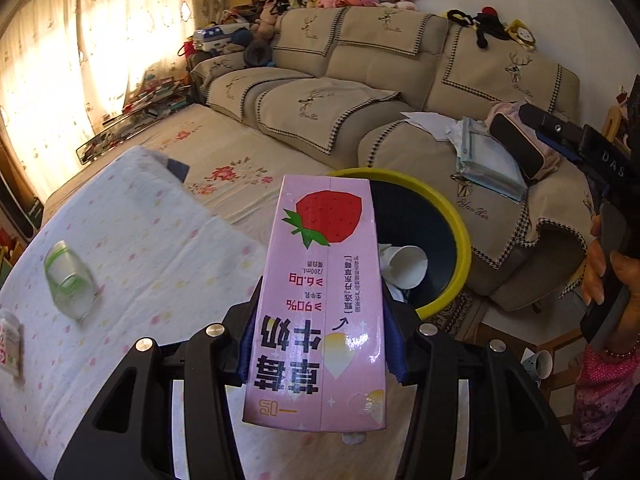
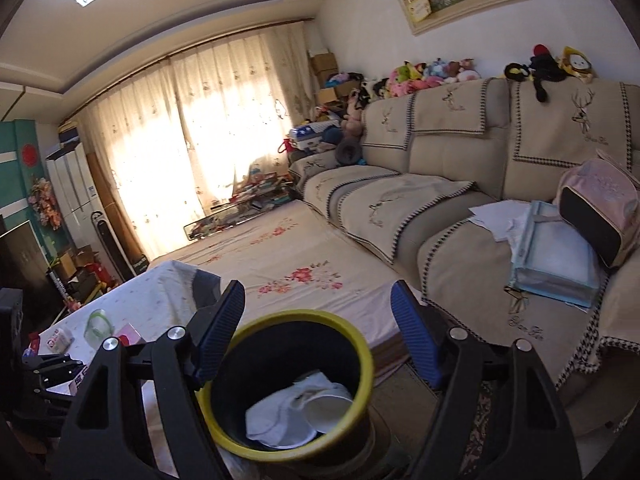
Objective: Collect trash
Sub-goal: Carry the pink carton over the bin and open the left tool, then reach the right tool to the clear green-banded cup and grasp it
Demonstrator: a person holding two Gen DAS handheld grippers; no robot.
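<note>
over yellow-rimmed bin, left claw gripping milk carton, right claw wide

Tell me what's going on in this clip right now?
A person is clearing trash with two handheld claws. The left claw is shut on a pink strawberry milk carton, held up in front of the yellow-rimmed bin beside the table. The right claw is open and empty above that bin, which already holds a paper cup and crumpled tissue. A glass lies on the table.
</note>
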